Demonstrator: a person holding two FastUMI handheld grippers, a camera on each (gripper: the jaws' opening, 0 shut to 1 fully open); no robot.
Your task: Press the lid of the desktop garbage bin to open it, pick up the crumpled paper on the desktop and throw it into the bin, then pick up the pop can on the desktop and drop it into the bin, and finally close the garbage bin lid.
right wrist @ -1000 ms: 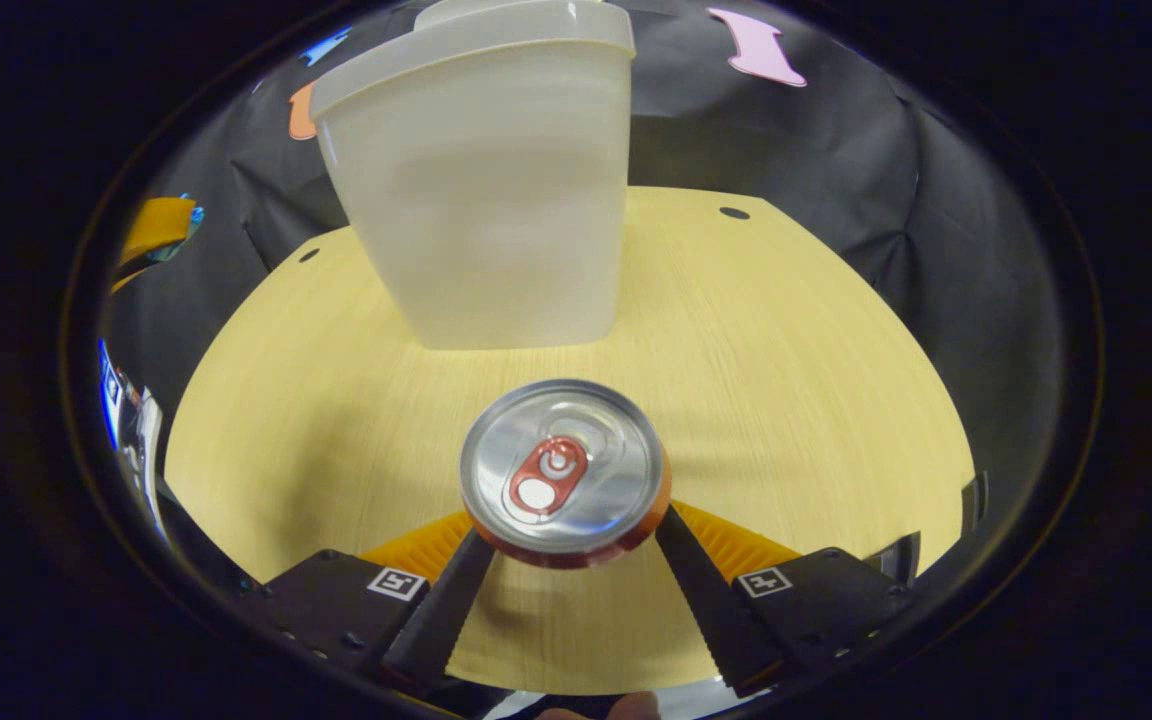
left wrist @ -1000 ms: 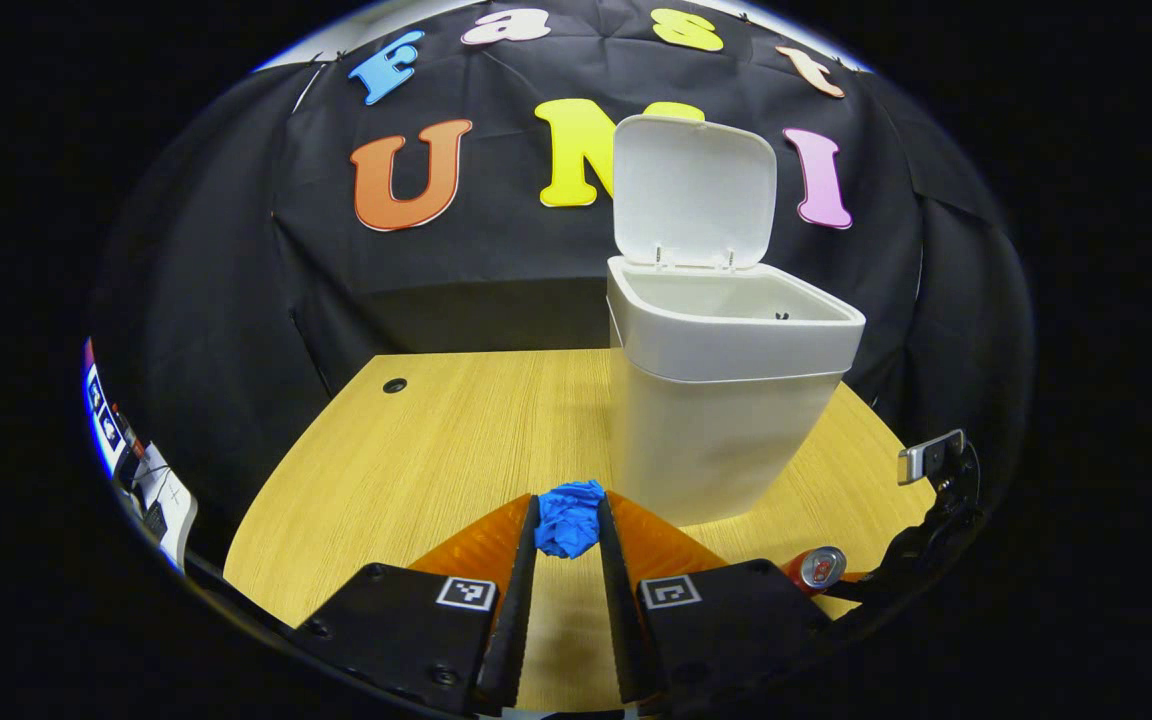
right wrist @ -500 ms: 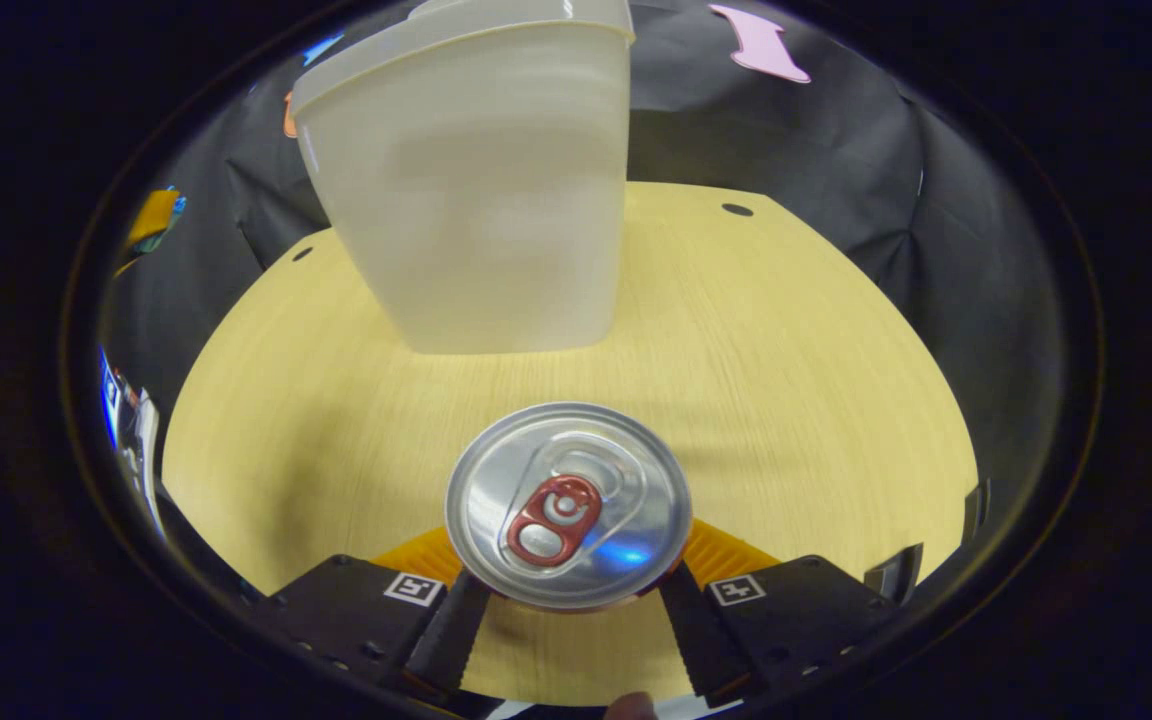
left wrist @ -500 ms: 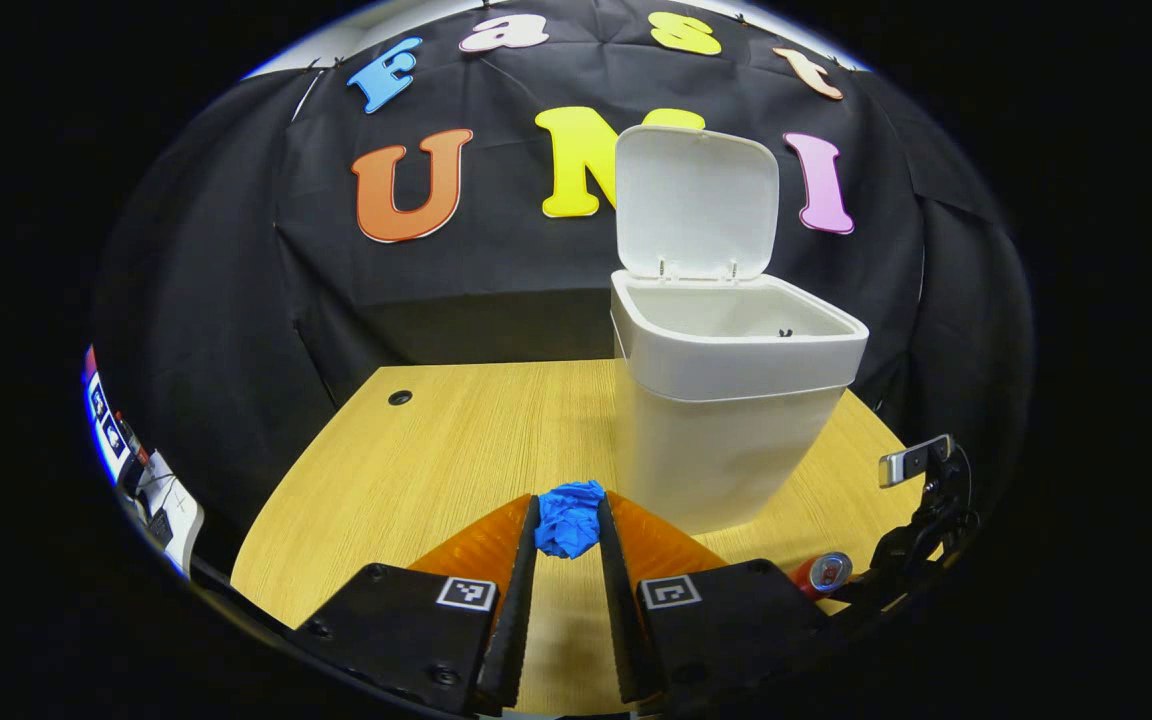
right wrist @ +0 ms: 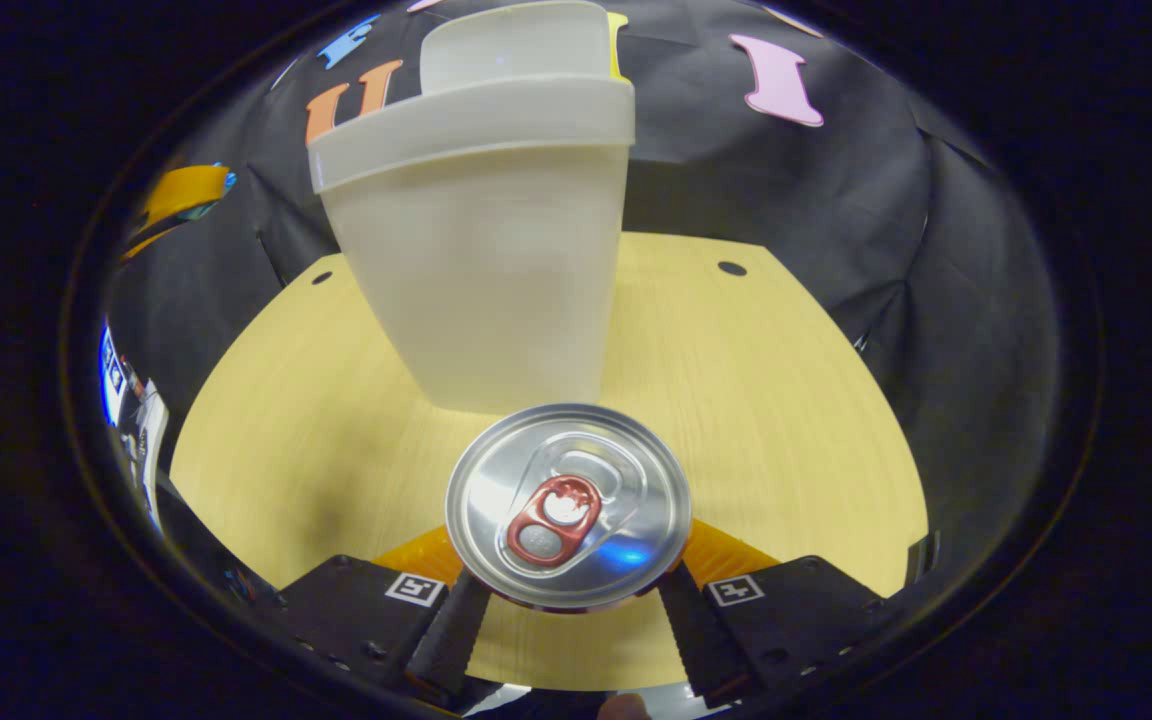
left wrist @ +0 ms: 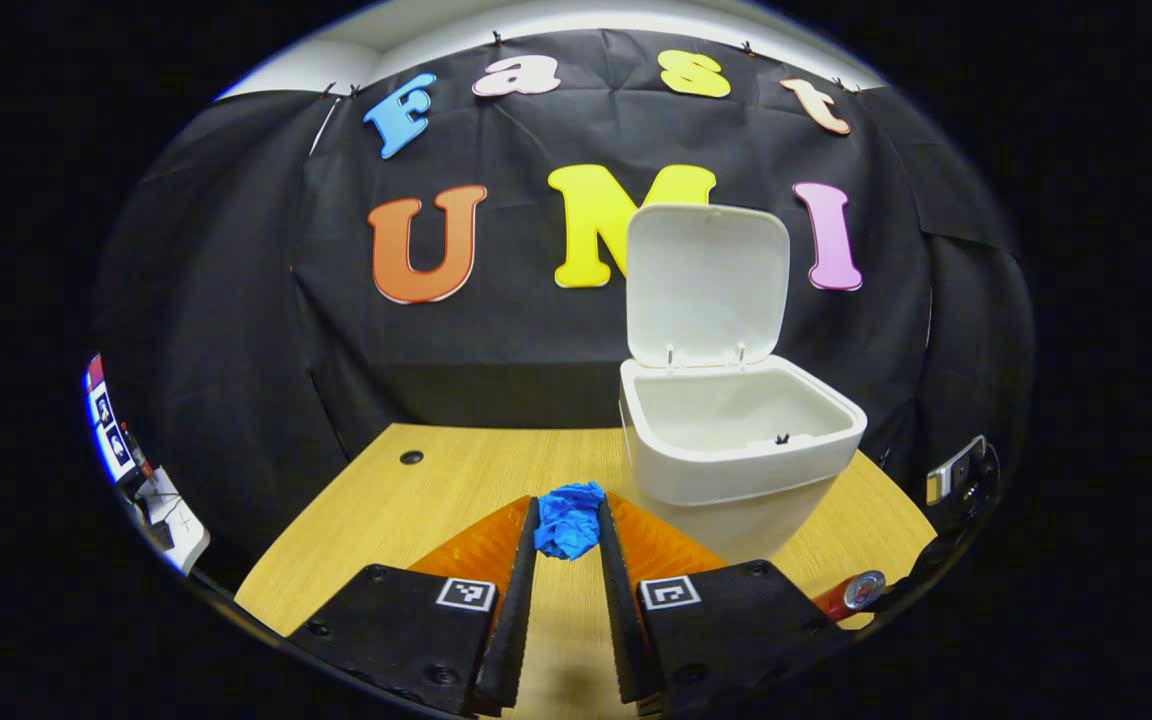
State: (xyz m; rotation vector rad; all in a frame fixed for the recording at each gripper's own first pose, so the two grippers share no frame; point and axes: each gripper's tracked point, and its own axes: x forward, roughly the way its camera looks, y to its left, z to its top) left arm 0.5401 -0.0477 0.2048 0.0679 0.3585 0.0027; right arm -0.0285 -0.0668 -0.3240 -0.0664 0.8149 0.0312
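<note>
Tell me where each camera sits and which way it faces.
Left gripper view: rides the left tongs, raised above the desk, facing the open bin; its fingers clamp blue crumpled paper.
Right gripper view: rides the right tongs, low, facing the bin's wall; its fingers flank the pop can.
Shared: bin, desk, can.

The garbage bin [left wrist: 736, 470] stands on the worktop [left wrist: 456, 480] with its lid [left wrist: 706, 285] up behind it, the crumpled paper [left wrist: 568, 520] to its left, and the pop can [right wrist: 568, 505] in front.
</note>
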